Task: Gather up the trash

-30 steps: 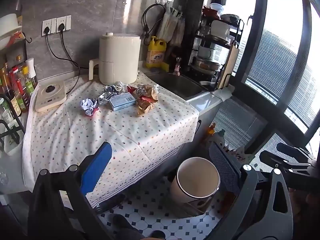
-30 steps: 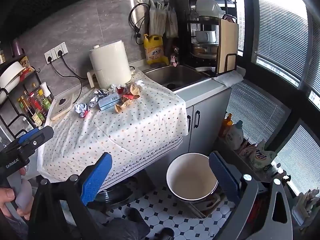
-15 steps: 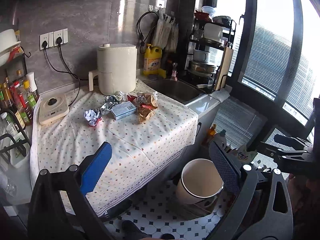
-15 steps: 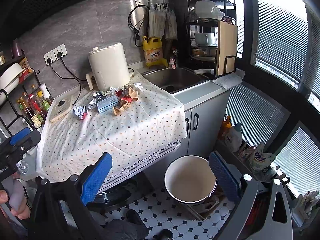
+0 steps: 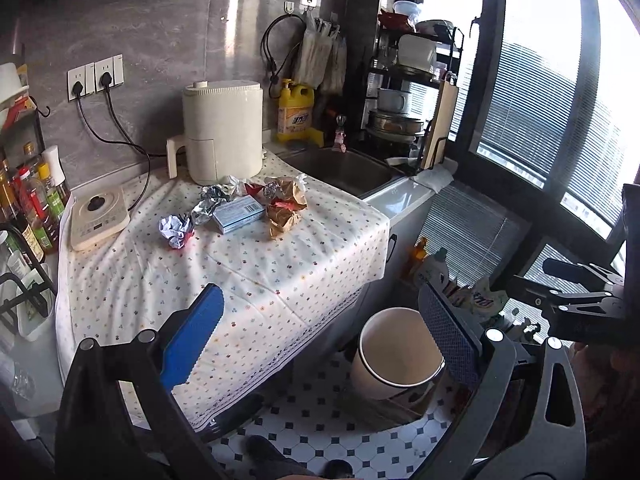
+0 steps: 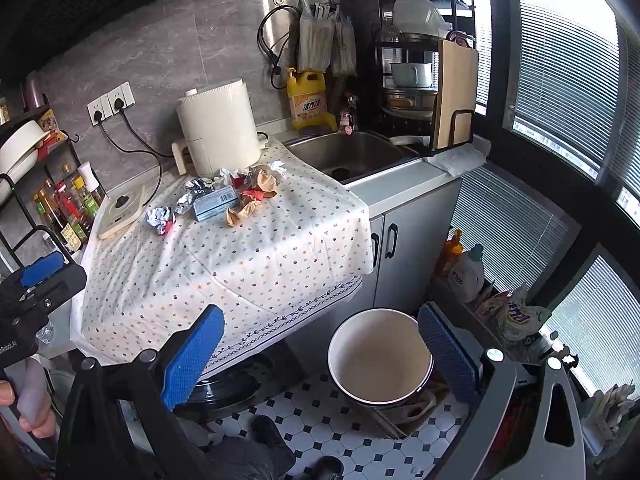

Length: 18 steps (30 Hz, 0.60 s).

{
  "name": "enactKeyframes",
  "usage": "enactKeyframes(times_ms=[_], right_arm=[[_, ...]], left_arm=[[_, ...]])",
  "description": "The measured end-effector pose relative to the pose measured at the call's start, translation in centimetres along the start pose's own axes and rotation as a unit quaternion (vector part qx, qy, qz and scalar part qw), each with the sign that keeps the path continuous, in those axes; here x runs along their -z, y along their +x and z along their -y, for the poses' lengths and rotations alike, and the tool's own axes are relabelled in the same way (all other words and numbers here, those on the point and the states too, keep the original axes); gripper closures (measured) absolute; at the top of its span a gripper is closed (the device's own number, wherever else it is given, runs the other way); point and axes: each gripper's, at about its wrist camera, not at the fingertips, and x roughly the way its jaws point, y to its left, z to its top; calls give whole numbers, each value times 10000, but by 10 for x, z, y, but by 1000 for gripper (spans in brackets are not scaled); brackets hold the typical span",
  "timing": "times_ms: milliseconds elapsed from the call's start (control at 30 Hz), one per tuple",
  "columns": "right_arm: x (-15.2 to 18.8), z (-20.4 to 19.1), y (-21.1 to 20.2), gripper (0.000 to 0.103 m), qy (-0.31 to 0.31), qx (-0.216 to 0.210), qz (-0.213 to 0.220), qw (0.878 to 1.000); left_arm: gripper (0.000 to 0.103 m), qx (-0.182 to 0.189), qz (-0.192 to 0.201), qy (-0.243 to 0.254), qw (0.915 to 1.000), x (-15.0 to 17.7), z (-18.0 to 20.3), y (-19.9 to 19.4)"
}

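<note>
Both grippers are pulling back and rising compared with a second earlier, so more of the kitchen is showing around the counter. On the left, the left gripper [image 5: 320, 344] is hovering with its blue pads spread wide and nothing between them, over the near edge of the dotted tablecloth [image 5: 224, 272]. Further in, the trash is lying in a loose cluster in front of the white air fryer [image 5: 222, 132]: a crumpled paper ball [image 5: 175, 231], crushed foil [image 5: 211, 200], a blue carton [image 5: 238, 213] and brown wrappers [image 5: 285, 208]. To the right, the right gripper [image 6: 320, 352] is also hanging wide open and empty, above the round bin [image 6: 378, 356] standing on the tiled floor beside the cabinet.
</note>
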Motion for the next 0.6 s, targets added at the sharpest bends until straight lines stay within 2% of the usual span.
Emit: enactKeyframes(times_ms=[267, 600], right_arm=[[-4, 2, 3, 8, 40, -87, 50, 9999], [-10, 3, 7, 8, 20, -169, 81, 9998]], left_arm=[[6, -139, 235, -279, 9992, -5, 0, -1], [6, -246, 222, -365, 9988, -8, 1, 1]])
